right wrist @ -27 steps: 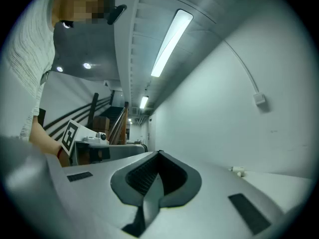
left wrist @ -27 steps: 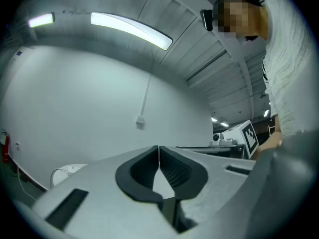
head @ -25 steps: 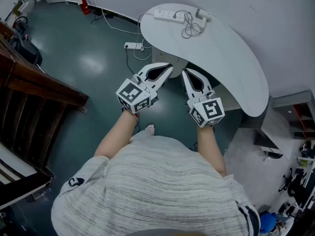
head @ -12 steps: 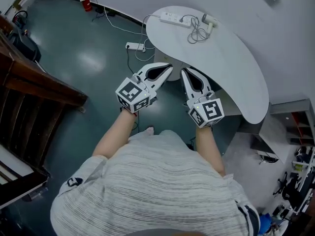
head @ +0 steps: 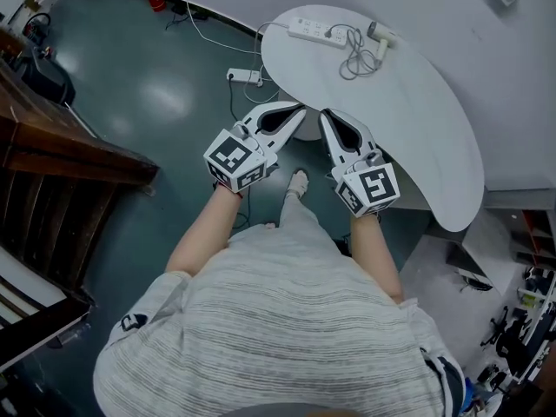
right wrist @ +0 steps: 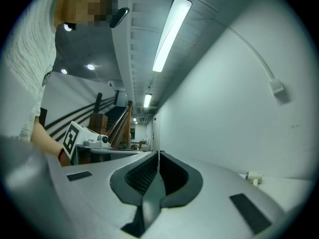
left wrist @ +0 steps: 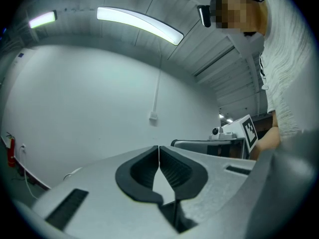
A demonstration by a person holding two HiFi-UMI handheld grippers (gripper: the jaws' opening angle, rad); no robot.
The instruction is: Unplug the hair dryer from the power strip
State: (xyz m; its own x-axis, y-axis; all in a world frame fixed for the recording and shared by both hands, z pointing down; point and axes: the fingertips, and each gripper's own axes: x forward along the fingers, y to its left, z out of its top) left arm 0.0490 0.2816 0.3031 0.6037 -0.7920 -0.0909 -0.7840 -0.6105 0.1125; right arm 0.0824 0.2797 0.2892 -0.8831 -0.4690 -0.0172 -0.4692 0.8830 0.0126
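The surface (head: 417, 120) has the power strip (head: 311, 30) at its far end, dryer (head: 380, 33) just beside it. Left gripper (head: 300, 109) and right gripper (head: 325, 115) hang level at the near edge, fingers pressed together, empty, likely since the strip is out of reach

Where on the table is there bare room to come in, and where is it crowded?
Bare: the whole near and right part of the table, from the cord to the rim nearest you. Crowded: only the far end, where the power strip, the cord and the hair dryer lie close together.
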